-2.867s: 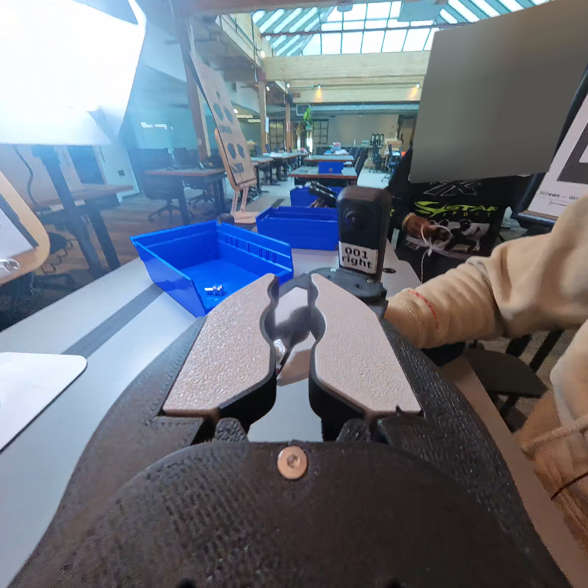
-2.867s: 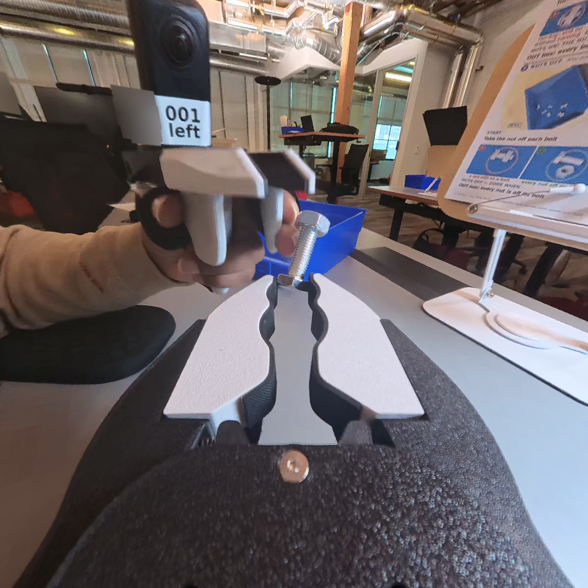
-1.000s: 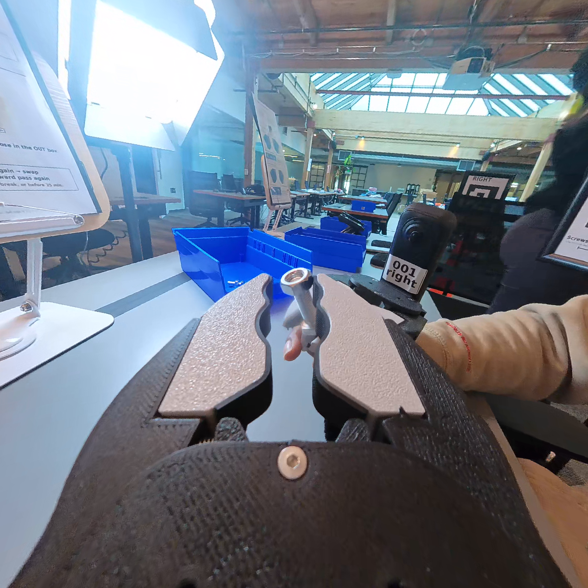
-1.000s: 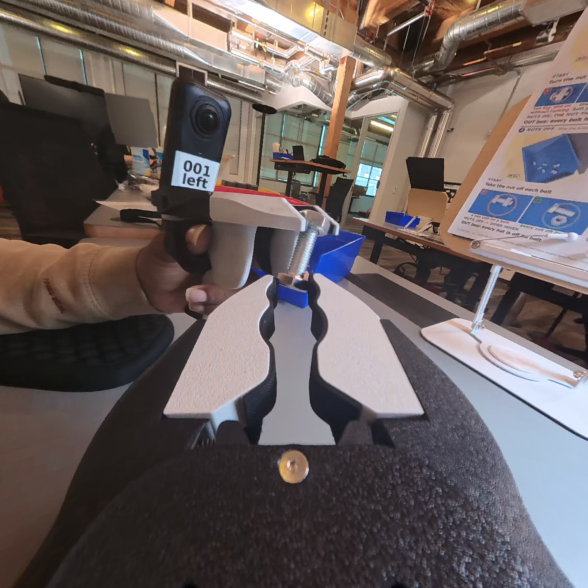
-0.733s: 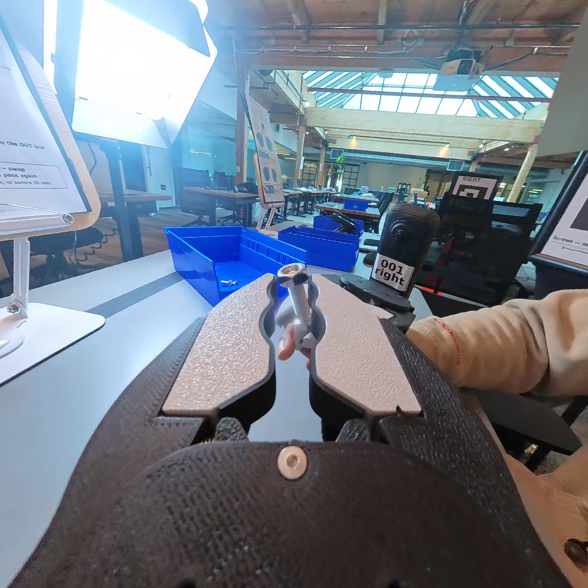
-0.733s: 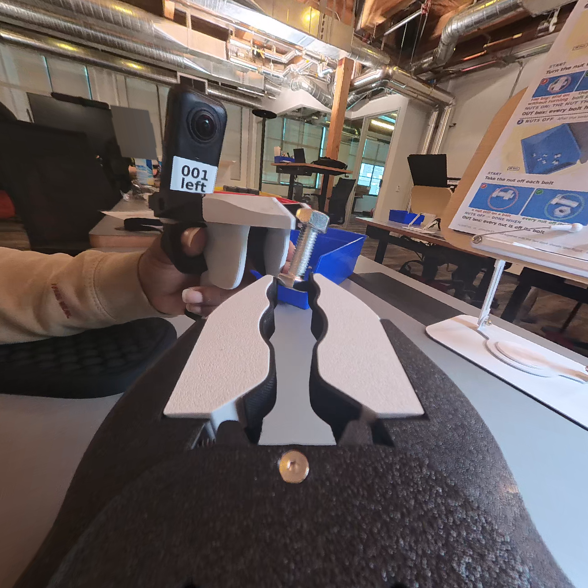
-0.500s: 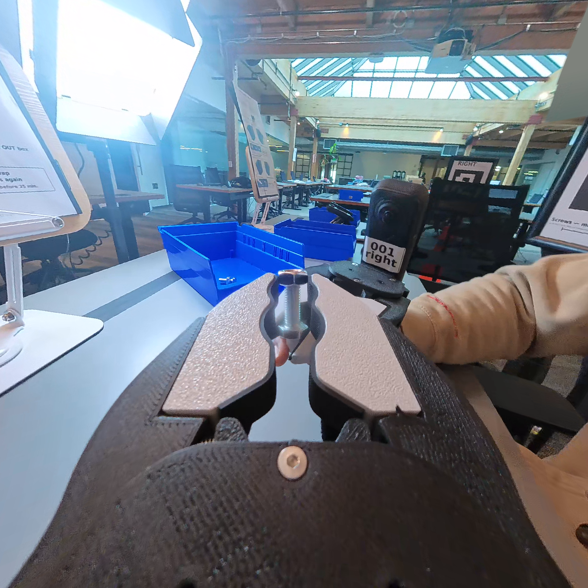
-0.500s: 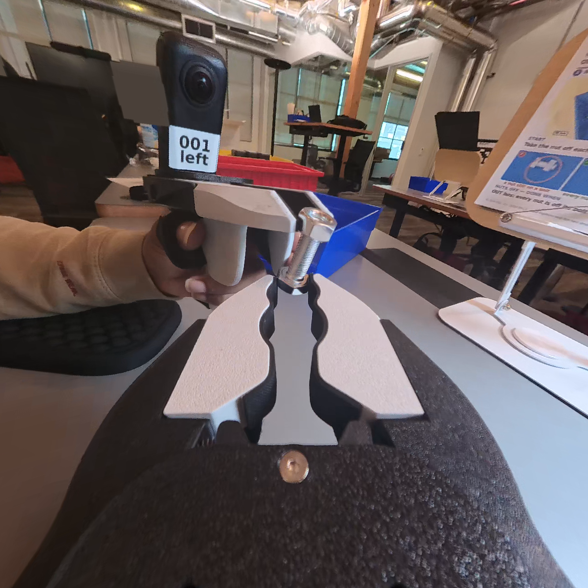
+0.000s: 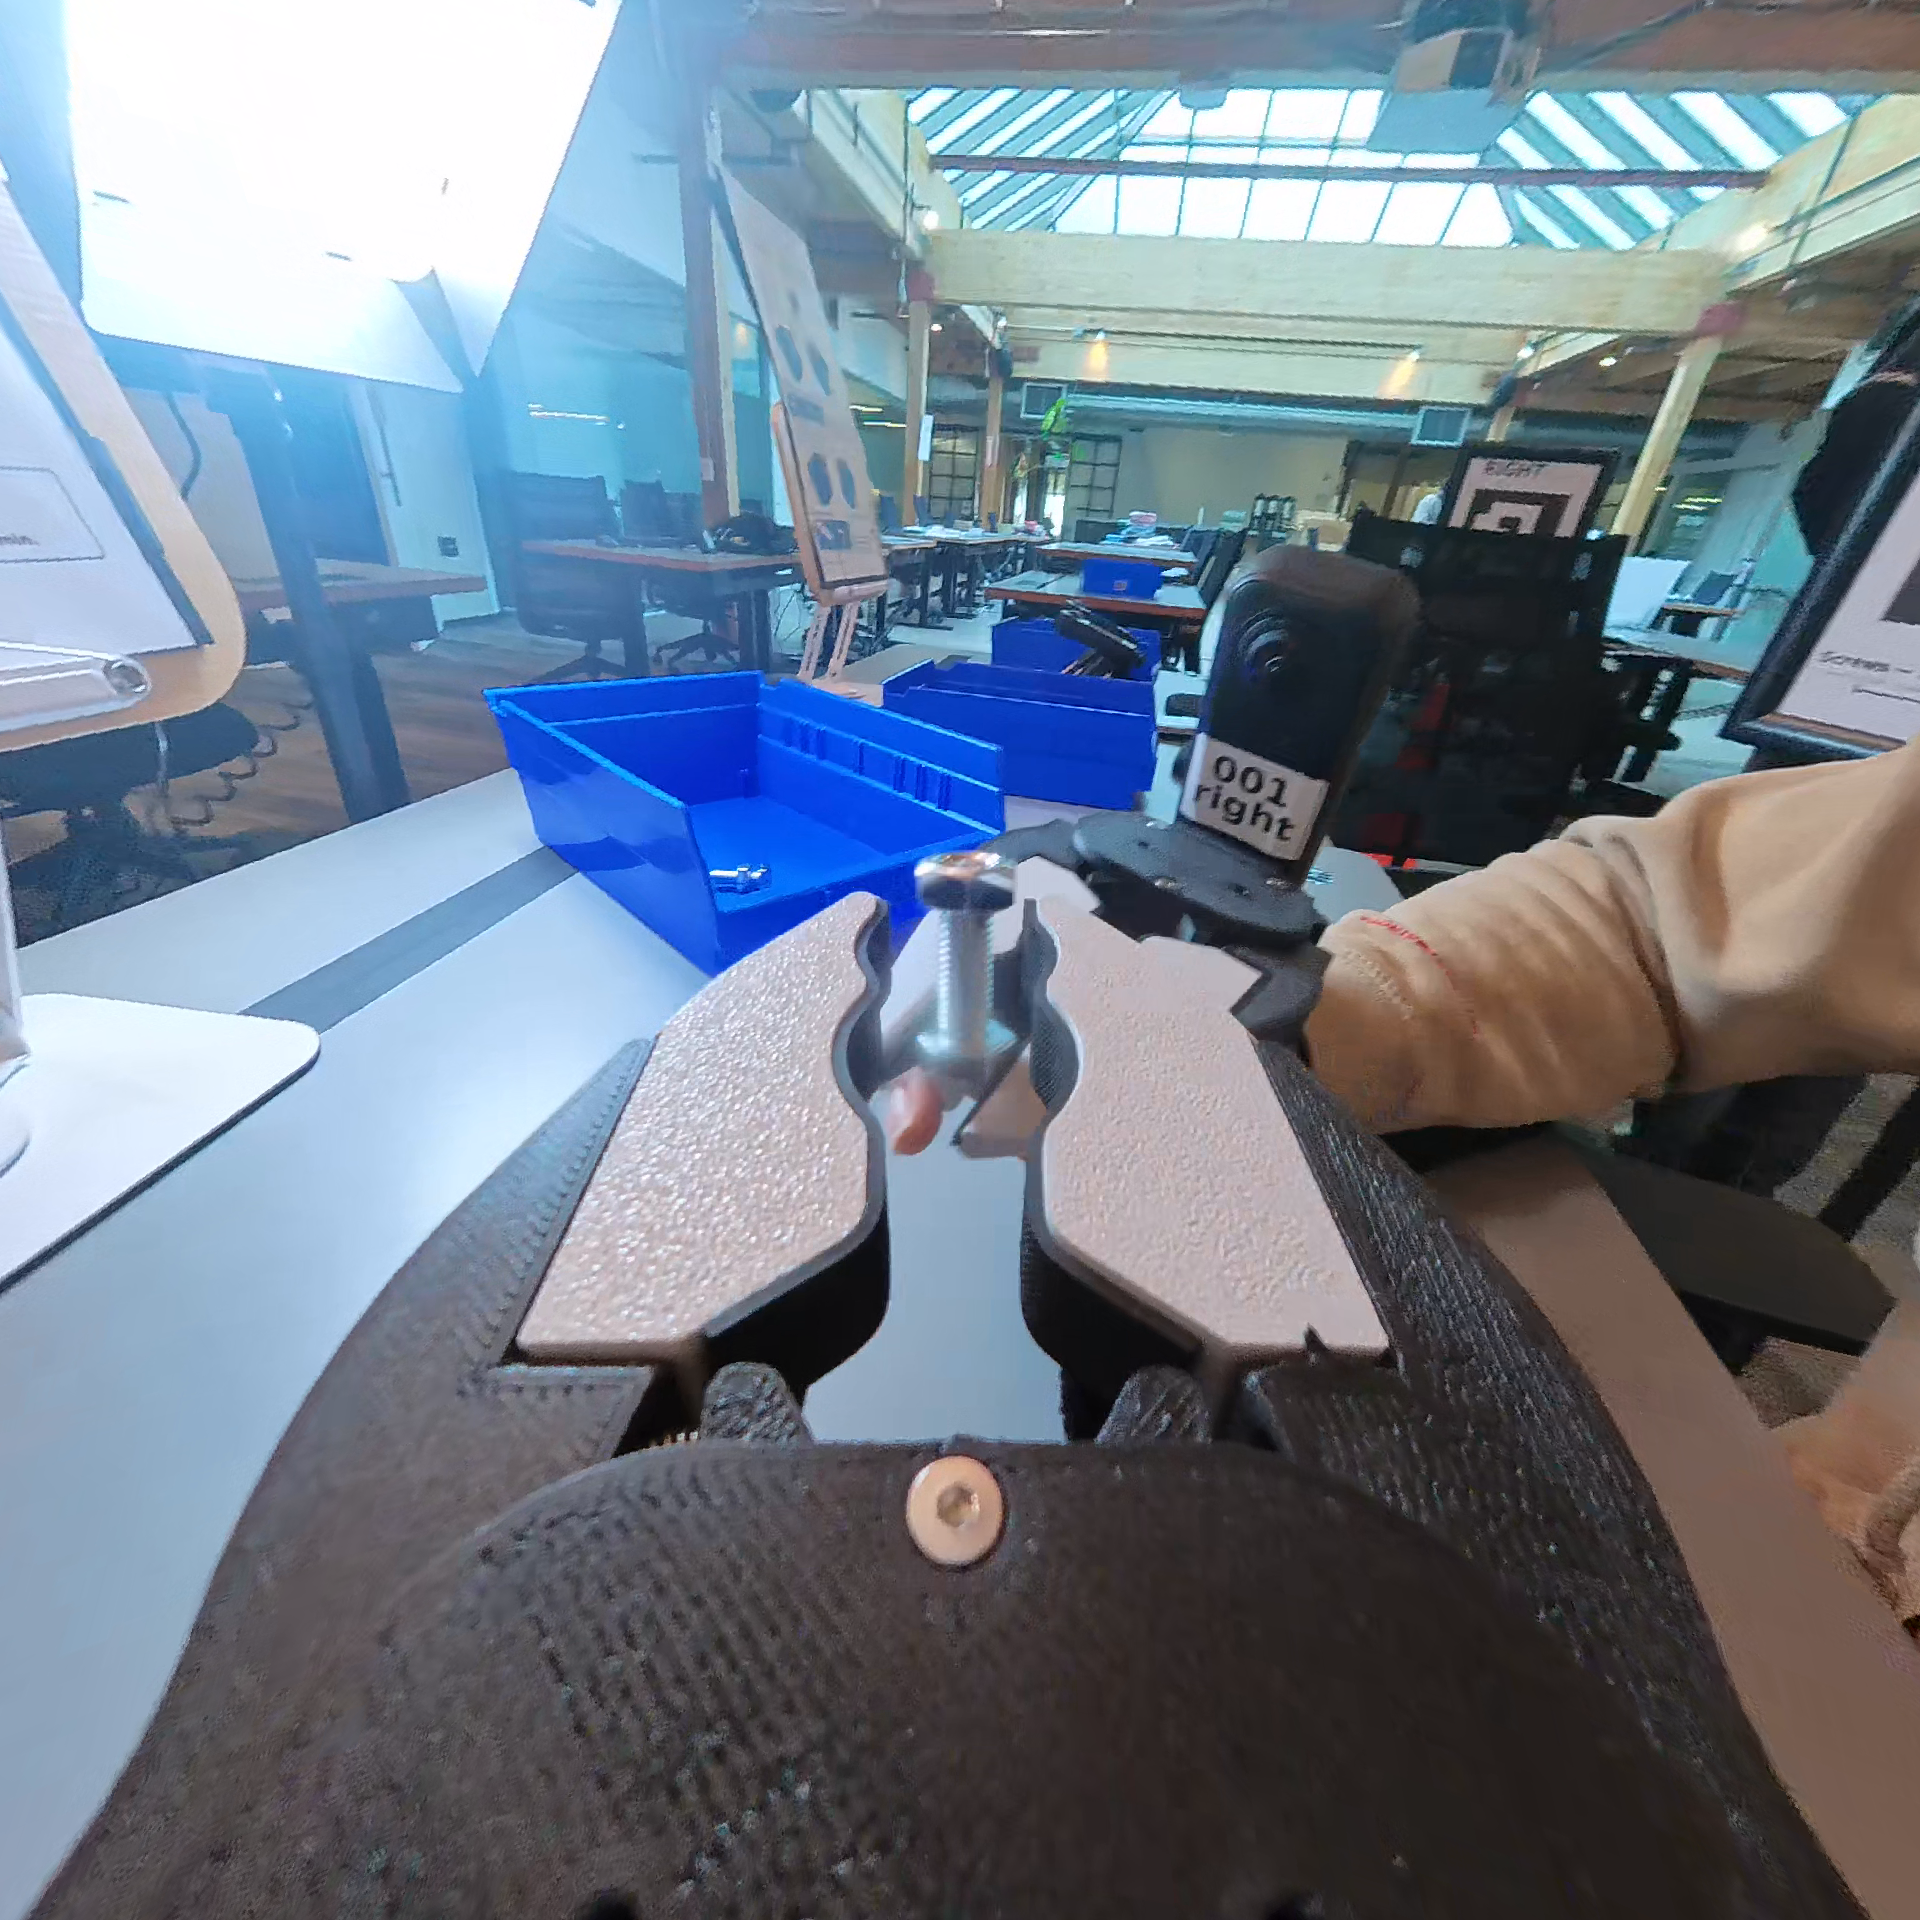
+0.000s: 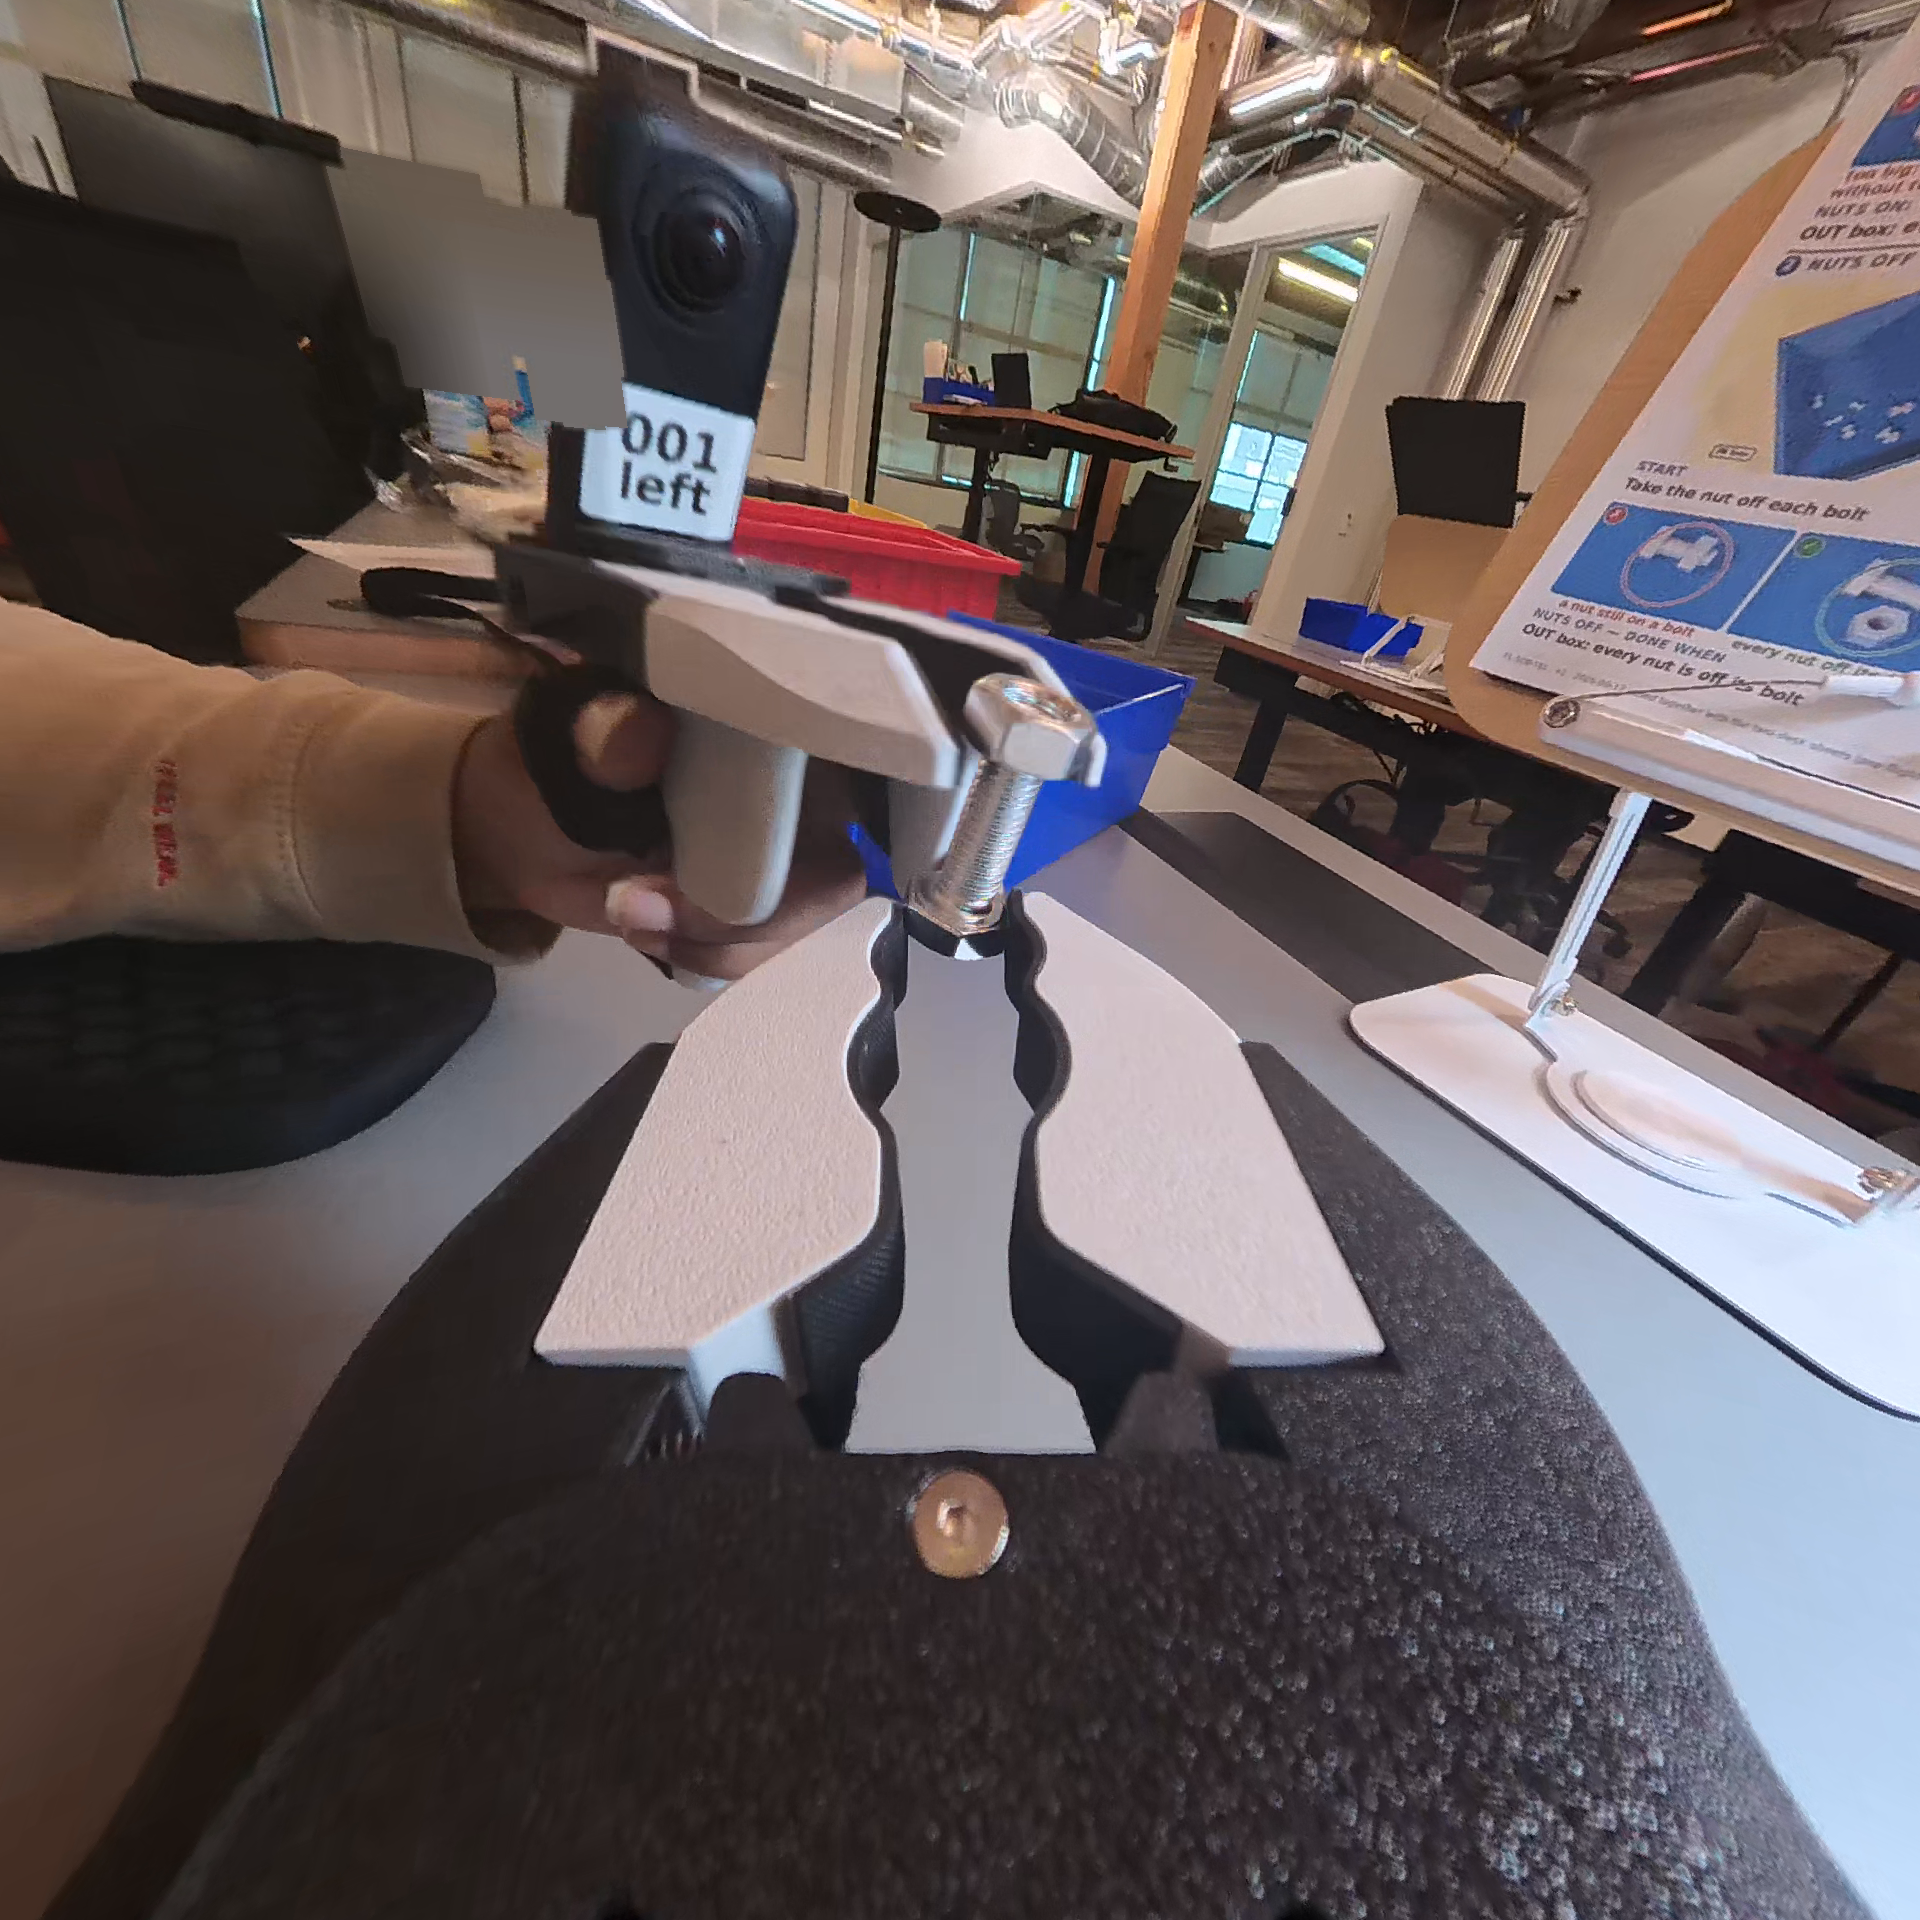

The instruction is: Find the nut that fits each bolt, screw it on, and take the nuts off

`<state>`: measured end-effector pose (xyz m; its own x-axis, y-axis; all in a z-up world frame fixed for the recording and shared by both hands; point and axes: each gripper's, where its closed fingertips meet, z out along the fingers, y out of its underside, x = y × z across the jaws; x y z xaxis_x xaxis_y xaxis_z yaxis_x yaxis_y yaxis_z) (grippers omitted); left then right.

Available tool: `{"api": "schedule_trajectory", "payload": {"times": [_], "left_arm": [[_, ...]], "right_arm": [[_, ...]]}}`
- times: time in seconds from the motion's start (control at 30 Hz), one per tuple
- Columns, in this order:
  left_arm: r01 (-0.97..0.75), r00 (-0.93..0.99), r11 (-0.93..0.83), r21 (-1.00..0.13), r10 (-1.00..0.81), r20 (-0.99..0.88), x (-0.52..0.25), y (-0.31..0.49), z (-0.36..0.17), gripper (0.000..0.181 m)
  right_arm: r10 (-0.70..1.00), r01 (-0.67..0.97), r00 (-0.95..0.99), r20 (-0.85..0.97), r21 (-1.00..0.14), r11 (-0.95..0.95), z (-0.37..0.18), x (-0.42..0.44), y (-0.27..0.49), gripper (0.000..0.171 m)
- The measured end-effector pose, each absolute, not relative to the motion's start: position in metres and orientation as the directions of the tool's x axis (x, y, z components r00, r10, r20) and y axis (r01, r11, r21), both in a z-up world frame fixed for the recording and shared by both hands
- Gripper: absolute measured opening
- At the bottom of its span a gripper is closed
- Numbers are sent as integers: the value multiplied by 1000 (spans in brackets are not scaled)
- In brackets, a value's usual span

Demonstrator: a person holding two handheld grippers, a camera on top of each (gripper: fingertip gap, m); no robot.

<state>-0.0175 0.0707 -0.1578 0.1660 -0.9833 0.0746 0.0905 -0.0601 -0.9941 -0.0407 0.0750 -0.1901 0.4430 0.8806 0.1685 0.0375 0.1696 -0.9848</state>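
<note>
Compared with half a second ago, the bolt leans further, its hex head tipped toward the blue bin. In the right wrist view the left gripper clenches that head, while the right gripper pinches the nut at the lower end of the threads. From the left wrist view the bolt stands between the left gripper's fingertips above the grey table. Loose hardware lies in the blue bin.

Legible writing was present but is not reproduced: white labels on both camera housings, an instruction sheet at 2 o'clock, and a framed sign at 1 o'clock.
</note>
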Motion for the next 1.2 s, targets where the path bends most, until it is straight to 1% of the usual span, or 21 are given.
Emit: {"api": "schedule_trajectory", "payload": {"times": [0.1,0.13,0.2,0.27,0.37,0.4,0.47,0.5,0.53,0.57,0.67,0.73,0.8,0.87,0.9,0.93,0.97,1.0,1.07,1.2], "left_arm": [[135,167,-121,-983,-975,143,-24,77,-159,23],[143,202,-132,-981,-966,159,-28,82,-160,14],[169,224,-117,-979,-962,153,-34,84,-158,15],[181,173,-136,-974,-971,168,-33,74,-153,23],[153,166,-104,-983,-978,130,-24,63,-152,32],[139,176,-88,-986,-978,112,-22,62,-154,31],[134,202,-78,-988,-974,104,-25,66,-155,22],[148,200,-92,-985,-972,120,-28,68,-154,20],[155,223,-119,-981,-963,152,-34,75,-155,11],[157,270,-137,-978,-947,176,-40,86,-158,8],[197,268,-175,-965,-937,225,-52,94,-154,15],[195,213,-161,-968,-956,202,-44,81,-150,25],[148,188,-134,-980,-969,161,-31,68,-155,33],[86,212,-104,-991,-970,120,-25,66,-164,31],[87,223,-102,-991,-967,120,-27,69,-164,30],[102,217,-127,-987,-965,147,-30,71,-163,29],[120,238,-168,-978,-952,193,-36,79,-163,18],[153,253,-189,-970,-941,224,-42,87,-161,17],[184,243,-212,-960,-936,254,-49,91,-156,19],[126,193,-133,-983,-969,156,-32,68,-156,32]], "right_arm": [[882,21,439,171,-983,180,-186,-38,73,18],[884,10,434,172,-983,186,-185,-37,72,18],[886,-1,433,166,-983,184,-183,-36,70,18],[880,18,441,174,-983,185,-185,-36,72,18],[873,73,444,203,-979,190,-192,-40,73,18],[872,83,443,209,-978,192,-194,-41,72,18],[874,81,438,211,-977,195,-193,-42,70,18],[873,79,440,212,-977,198,-192,-42,70,18],[873,70,438,215,-976,205,-190,-41,69,18],[874,61,436,216,-976,211,-188,-40,68,18],[873,60,440,212,-977,207,-188,-38,69,18],[872,77,441,211,-977,198,-192,-39,70,18],[872,97,438,216,-976,193,-196,-42,70,18],[874,98,431,224,-975,201,-196,-44,68,18],[874,94,431,224,-975,203,-194,-44,67,18],[875,81,432,219,-976,204,-192,-42,67,18],[877,67,428,219,-975,210,-189,-41,66,18],[874,67,432,222,-975,214,-188,-40,67,18],[872,73,437,220,-975,209,-189,-38,68,18],[874,105,433,222,-975,195,-197,-41,71,18]]}}
